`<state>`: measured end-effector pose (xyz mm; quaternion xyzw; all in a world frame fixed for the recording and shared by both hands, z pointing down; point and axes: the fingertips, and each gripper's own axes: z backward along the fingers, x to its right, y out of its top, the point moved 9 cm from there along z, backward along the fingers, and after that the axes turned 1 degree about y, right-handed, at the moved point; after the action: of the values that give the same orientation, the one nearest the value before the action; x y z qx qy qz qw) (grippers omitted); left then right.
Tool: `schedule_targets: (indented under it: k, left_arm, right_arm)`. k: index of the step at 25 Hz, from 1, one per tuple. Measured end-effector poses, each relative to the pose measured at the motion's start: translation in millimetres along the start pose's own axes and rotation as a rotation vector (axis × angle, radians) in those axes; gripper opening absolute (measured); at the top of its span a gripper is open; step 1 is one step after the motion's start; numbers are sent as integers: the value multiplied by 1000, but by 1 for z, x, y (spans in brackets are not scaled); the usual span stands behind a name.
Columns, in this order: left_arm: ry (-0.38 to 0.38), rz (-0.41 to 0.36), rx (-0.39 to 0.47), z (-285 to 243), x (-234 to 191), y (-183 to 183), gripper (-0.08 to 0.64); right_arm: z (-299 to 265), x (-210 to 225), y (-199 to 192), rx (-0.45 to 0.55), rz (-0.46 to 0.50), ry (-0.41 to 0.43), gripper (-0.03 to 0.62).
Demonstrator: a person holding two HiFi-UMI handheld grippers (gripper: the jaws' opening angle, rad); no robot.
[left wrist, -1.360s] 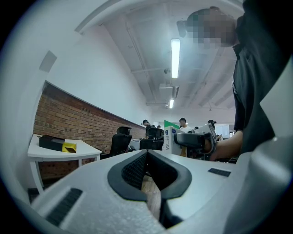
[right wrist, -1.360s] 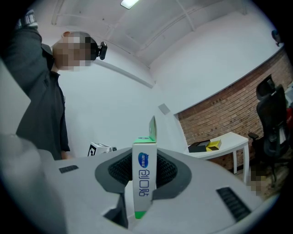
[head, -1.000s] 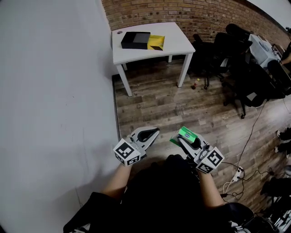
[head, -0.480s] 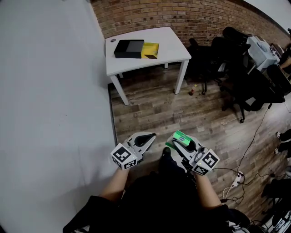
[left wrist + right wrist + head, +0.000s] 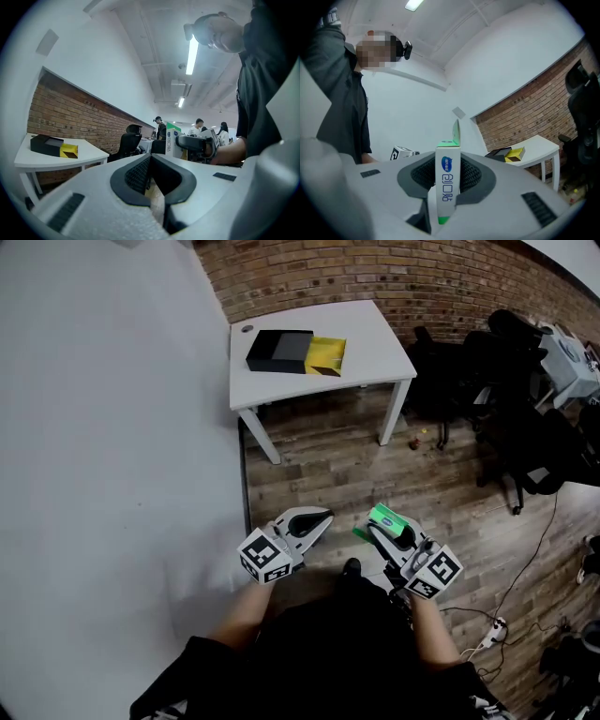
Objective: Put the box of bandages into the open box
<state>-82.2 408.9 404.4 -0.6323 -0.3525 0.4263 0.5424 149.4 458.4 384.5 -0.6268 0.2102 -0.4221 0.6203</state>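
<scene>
Both grippers have travelled forward with the person since the earlier frames, and the table [image 5: 380,334] now looms a little larger and lower in the head view; neither grip has changed on the way.

At the right gripper [image 5: 382,529] the pads [image 5: 471,176] are pressed on the two sides of the box of bandages [image 5: 448,180], so the jaws stand partly apart around it. The carton's long axis runs along the jaws and it pokes out past the fingertips, with a green flap standing up at its far end. The left gripper [image 5: 319,517] has its jaws brought together with nothing between them, and it rides just beside the right one, at about nine o'clock from it.

Outward from the carton, the open box [image 5: 324,355] sits on the table between eleven and twelve o'clock in the head view, well apart from it across bare wooden floor [image 5: 328,456]. Its yellow open part lies at the three o'clock end of the black part [image 5: 279,350], the whole thing stretched from nine to three. Neither hand looks much nearer. To my eye the loaded right hand has the fairer line, since the yellow opening faces its side. The walk is not finished; a reach from this spot would fall short.
</scene>
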Motion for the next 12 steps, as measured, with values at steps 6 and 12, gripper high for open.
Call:
schedule_targets:
  k: [6, 12]
  left_arm:
    - [64, 23, -11, -37, -41, 20, 15]
    - [113, 24, -23, -60, -79, 22, 15]
  right_arm:
    - [-17, 69, 29, -4, -19, 47, 95]
    - [-31, 132, 37, -11, -24, 57, 95]
